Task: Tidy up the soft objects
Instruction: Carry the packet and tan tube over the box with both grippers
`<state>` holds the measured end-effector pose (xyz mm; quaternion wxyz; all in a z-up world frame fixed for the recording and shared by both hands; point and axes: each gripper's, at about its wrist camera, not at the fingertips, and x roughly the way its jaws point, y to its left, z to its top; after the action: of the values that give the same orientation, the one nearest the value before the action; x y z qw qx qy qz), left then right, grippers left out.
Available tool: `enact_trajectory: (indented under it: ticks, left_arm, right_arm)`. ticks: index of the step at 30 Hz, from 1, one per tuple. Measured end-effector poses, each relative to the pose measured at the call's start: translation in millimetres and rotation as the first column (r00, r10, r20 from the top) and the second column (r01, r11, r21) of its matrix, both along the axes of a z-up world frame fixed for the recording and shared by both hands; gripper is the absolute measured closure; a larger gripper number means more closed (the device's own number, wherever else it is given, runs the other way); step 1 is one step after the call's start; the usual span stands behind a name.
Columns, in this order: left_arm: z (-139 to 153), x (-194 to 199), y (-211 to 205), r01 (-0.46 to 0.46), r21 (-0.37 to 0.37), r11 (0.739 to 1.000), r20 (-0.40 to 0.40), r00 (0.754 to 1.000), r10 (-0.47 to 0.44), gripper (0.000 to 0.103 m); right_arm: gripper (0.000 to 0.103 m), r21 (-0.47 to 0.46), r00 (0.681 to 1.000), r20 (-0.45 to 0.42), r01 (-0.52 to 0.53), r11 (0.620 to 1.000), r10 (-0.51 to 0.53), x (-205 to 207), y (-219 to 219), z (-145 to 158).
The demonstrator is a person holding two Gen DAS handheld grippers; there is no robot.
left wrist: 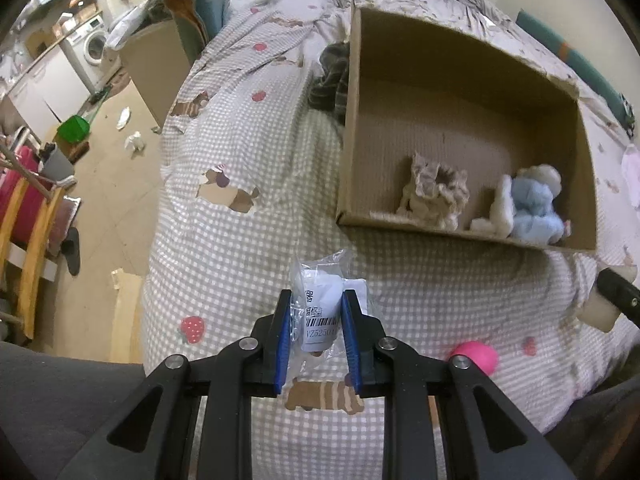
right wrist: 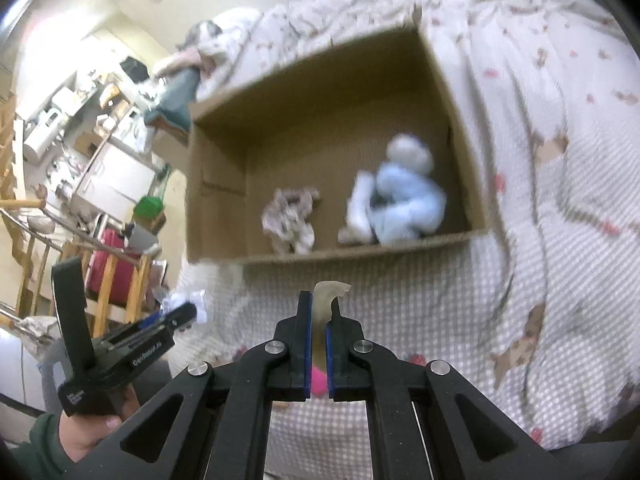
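An open cardboard box [left wrist: 352, 128] [right wrist: 216, 200] lies on the checked bed cover. Inside are a blue and white plush toy [left wrist: 528, 204] [right wrist: 404, 196] and a crumpled beige soft thing [left wrist: 434, 192] [right wrist: 290, 216]. My left gripper [left wrist: 316, 300] is shut on a clear plastic bag with a white barcode label [left wrist: 320, 300], held above the bed in front of the box. It also shows in the right wrist view [right wrist: 182, 314]. My right gripper [right wrist: 320, 304] is shut on a pale cream soft piece [right wrist: 326, 300], in front of the box. A pink ball [left wrist: 476, 356] [right wrist: 319, 380] lies on the bed below it.
The bed cover [left wrist: 240, 208] is rumpled toward the back. A dark striped cloth [left wrist: 328, 80] lies by the box's left wall. Left of the bed is the floor with a green dustpan [left wrist: 74, 128], paper scraps, a wooden chair [left wrist: 32, 240] and a washing machine [left wrist: 90, 46].
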<state>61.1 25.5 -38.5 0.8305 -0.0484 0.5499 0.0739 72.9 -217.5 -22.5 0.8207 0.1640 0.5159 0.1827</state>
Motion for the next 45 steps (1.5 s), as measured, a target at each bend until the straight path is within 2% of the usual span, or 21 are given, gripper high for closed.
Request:
enact_trajectory:
  ticks: [9, 15, 19, 23, 26, 29, 31, 34, 37, 45]
  left_arm:
    - [64.3, 24.3, -7.9, 0.041, -0.022, 0.999, 0.127, 0.991, -0.038, 0.082]
    - [91.3, 55.8, -19.5, 0.091, -0.029, 0.995, 0.193, 0.978, -0.084, 0.082]
    - [83.0, 77.4, -30.5, 0.162, -0.077, 0.984, 0.189, 0.971, -0.145, 0.082]
    - [67.5, 92.2, -37.1, 0.189, -0.056, 0.980, 0.195, 0.965, -0.175, 0.082]
    - [49.0, 100.7, -35.6, 0.186, -0.060, 0.981, 0.186, 0.967, -0.173, 0.082]
    - [25.8, 107.3, -29.0, 0.141, -0.140, 0.980, 0.127, 0.984, -0.124, 0.082]
    - [18.1, 109.4, -31.5, 0.142, -0.151, 0.978, 0.118, 0.985, -0.124, 0.082]
    - [15.3, 109.4, -40.0, 0.185, -0.107, 0.977, 0.145, 0.975, -0.169, 0.082]
    - [7.7, 111.3, -40.6, 0.194, -0.138, 0.971, 0.131, 0.976, -0.176, 0.082]
    - [-0.3, 106.7, -44.2, 0.207, -0.125, 0.970, 0.108, 0.975, -0.194, 0.082]
  right_arm:
    - [0.096, 0.055, 0.993, 0.114, 0.031, 0.998, -0.038, 16.6, -16.5, 60.1]
    - [0.096, 0.083, 0.994, 0.108, 0.013, 0.996, -0.022, 51.2, -7.6, 67.4]
    - [0.096, 0.060, 0.991, 0.132, -0.006, 0.998, -0.002, 68.4, 0.7, 64.8]
    - [0.096, 0.073, 0.990, 0.138, -0.002, 0.997, -0.009, 85.0, 0.2, 41.2]
    - [0.096, 0.075, 0.996, 0.079, 0.030, 0.997, -0.036, 93.1, -5.0, 8.9]
    - [0.096, 0.076, 0.998, -0.005, 0.069, 0.995, -0.069, 100.8, -9.7, -18.9]
    - [0.096, 0.081, 0.997, -0.032, 0.078, 0.994, -0.076, 104.6, -11.5, -29.0]
    - [0.096, 0.079, 0.996, -0.043, 0.084, 0.993, -0.080, 107.2, -10.9, -34.5]
    - [0.096, 0.088, 0.997, -0.035, 0.078, 0.993, -0.075, 106.5, -6.1, -33.8]
    - [0.096, 0.063, 0.998, -0.045, 0.038, 0.997, -0.035, 110.3, 5.0, -39.7]
